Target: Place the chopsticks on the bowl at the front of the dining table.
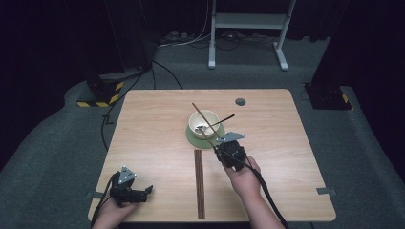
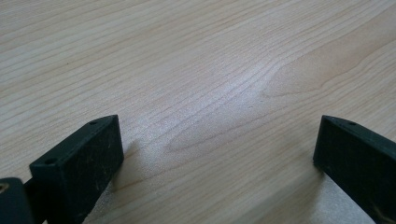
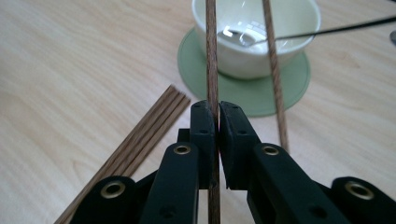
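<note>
Right gripper [image 3: 215, 122] clamping chopstick [image 3: 211, 56], long axis pointing over bowl [image 3: 299, 46] rim. Second stick [image 3: 274, 79] leaning beside bowl. Left gripper [image 2: 219, 149] resting open, empty, farther from bowl.

Bright table [image 1: 157, 124] amid dark surroundings, soft overhead glare, close views slightly blurred

Pale wooden table [image 1: 153, 124], grey carpet [image 1: 47, 143], white metal stand [image 1: 248, 21], hazard-striped base [image 1: 102, 93] beyond table.
</note>
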`<state>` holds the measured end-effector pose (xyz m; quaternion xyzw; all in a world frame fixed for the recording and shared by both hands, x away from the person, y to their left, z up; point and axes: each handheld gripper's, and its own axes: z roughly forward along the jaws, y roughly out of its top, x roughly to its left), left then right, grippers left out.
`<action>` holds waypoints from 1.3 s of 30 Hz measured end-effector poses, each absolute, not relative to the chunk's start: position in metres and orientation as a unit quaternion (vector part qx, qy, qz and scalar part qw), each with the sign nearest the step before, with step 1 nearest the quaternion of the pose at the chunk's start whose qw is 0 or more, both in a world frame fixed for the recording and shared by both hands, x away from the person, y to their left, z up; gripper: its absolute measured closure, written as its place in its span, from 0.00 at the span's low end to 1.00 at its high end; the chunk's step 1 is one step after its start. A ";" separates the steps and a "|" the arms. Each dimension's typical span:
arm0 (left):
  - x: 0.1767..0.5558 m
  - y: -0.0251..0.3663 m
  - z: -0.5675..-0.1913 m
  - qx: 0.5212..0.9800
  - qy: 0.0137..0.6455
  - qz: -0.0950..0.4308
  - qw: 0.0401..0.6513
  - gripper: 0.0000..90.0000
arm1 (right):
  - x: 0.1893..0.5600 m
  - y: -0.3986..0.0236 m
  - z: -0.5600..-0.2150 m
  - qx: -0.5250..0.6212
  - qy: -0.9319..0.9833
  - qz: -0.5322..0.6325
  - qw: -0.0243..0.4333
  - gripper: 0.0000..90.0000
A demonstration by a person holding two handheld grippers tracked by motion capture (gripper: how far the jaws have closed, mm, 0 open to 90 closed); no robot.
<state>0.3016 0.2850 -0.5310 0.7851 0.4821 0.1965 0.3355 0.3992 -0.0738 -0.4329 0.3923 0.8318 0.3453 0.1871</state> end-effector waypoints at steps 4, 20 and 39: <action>0.302 0.285 -0.531 0.785 0.482 0.196 0.335 0.02 | 0.412 -0.070 -0.423 0.394 0.826 0.353 0.192 0.94; 0.302 0.285 -0.531 0.786 0.481 0.197 0.336 0.02 | 0.466 -0.041 -0.419 0.409 0.828 0.327 0.200 0.94; 0.301 0.285 -0.531 0.787 0.479 0.197 0.335 0.02 | 0.513 -0.015 -0.420 0.416 0.838 0.292 0.201 0.94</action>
